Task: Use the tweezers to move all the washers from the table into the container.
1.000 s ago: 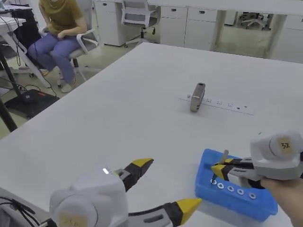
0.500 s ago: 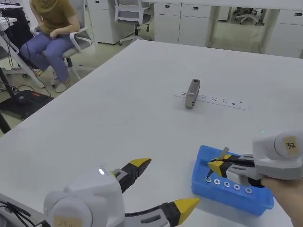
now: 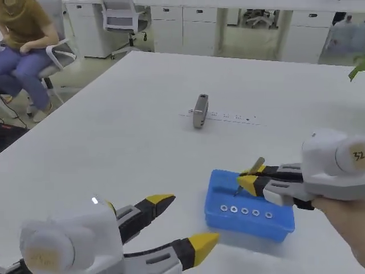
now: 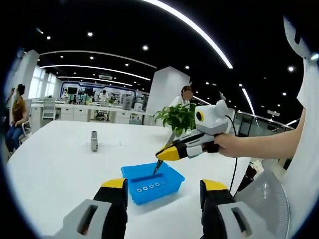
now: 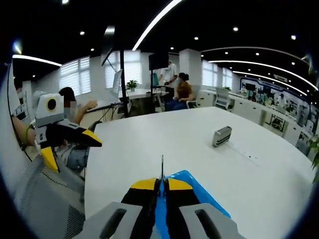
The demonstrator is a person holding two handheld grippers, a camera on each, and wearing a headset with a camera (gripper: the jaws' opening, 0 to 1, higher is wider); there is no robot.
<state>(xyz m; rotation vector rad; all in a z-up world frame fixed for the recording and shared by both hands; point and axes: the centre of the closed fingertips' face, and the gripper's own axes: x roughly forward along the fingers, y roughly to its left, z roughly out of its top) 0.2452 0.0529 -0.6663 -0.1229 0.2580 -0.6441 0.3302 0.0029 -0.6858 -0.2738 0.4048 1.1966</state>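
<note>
A blue container (image 3: pixel 251 224) sits on the white table, with several washers (image 3: pixel 245 211) in a row on its floor. My right gripper (image 3: pixel 248 183) hovers over its left end, shut on thin metal tweezers (image 3: pixel 246 177) whose tip hangs just above the row. In the right gripper view the tweezers (image 5: pixel 162 169) stick out between the shut jaws of the right gripper (image 5: pixel 162 185), over the container (image 5: pixel 197 191). My left gripper (image 3: pixel 181 222) is open near the front edge, left of the container. In the left gripper view its tips (image 4: pixel 164 185) frame the container (image 4: pixel 149 175).
A small grey device (image 3: pixel 199 111) stands at mid-table beside a flat white power strip (image 3: pixel 228 117). A person sits on a chair (image 3: pixel 23 40) beyond the table's far left corner. Office chairs and cabinets line the back. A plant (image 4: pixel 179 118) stands past the table.
The head view has swung, so everything slides left. The tweezers' tip has lifted off the left end of the washer row. The left gripper stays open.
</note>
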